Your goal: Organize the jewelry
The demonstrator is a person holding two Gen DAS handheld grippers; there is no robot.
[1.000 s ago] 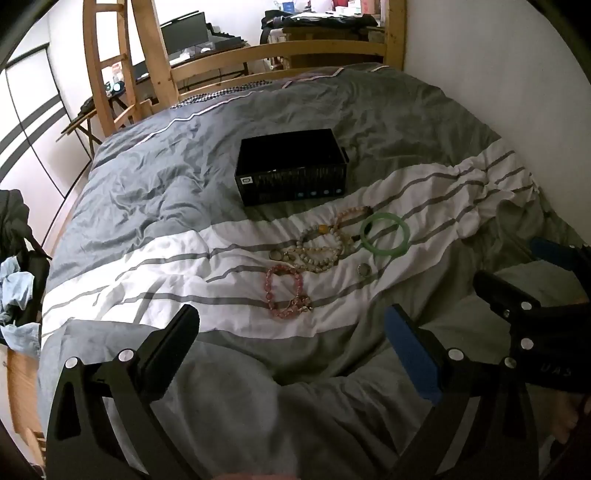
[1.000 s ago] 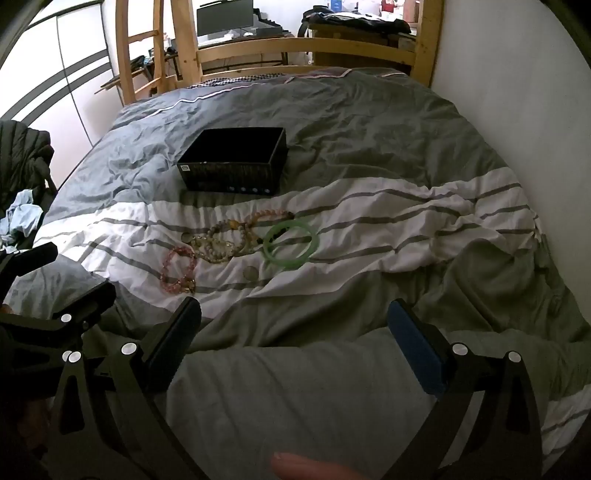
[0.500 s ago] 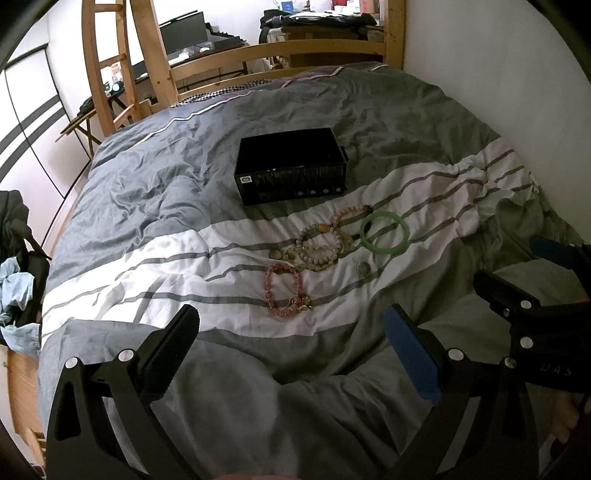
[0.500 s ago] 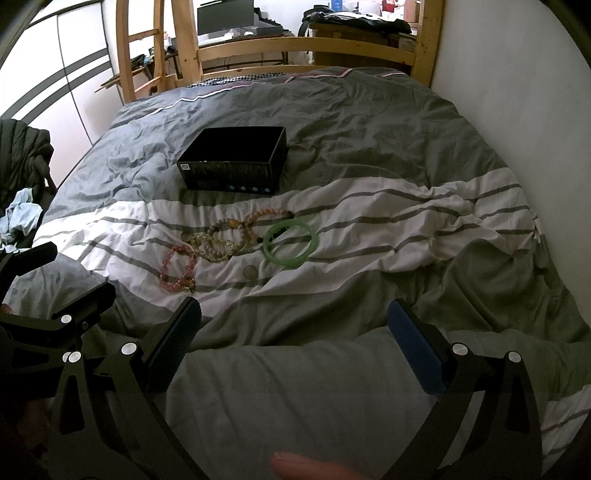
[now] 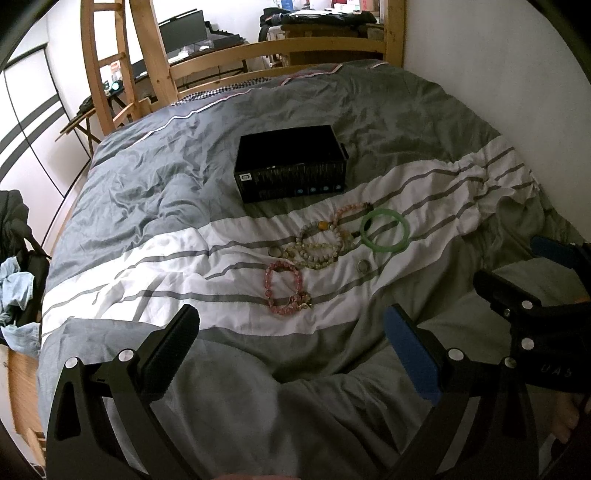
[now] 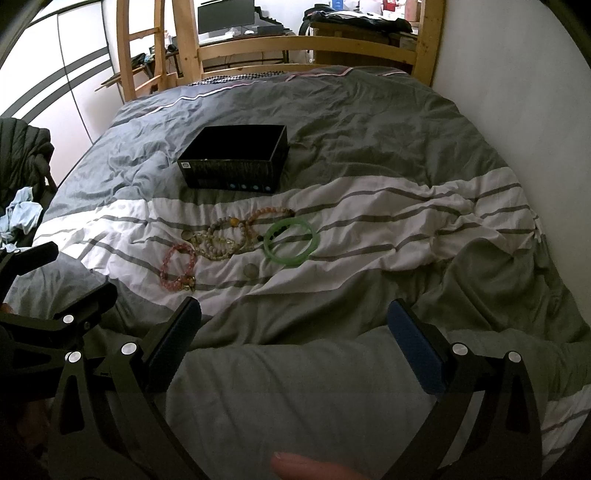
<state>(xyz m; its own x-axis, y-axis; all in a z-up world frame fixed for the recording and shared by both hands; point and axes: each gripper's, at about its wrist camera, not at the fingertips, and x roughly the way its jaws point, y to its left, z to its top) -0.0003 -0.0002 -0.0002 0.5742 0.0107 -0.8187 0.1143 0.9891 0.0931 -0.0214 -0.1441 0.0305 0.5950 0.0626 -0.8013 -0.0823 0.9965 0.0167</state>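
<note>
An open black box [image 5: 291, 164] [image 6: 236, 162] sits on the bed. In front of it lies a cluster of jewelry: a green bangle [image 5: 385, 229] [image 6: 290, 245], a pink bead bracelet [image 5: 284, 286] [image 6: 179, 267], pale beaded bracelets [image 5: 321, 243] [image 6: 225, 240] and two small rings [image 5: 364, 265] [image 6: 250, 269]. My left gripper [image 5: 291, 347] is open and empty, held above the duvet short of the jewelry. My right gripper [image 6: 295, 343] is open and empty, also short of it. The right gripper shows at the right edge of the left wrist view [image 5: 532, 280].
The bed has a grey and white striped duvet [image 5: 147, 258] and a wooden footboard [image 6: 295, 44]. A white wall [image 6: 517, 92] runs along the right side. Clothes [image 6: 22, 206] lie off the bed's left edge. A desk with a monitor [image 6: 225, 14] stands beyond the bed.
Both views have shifted very slightly; the jewelry and box have not moved. Both grippers stay open.
</note>
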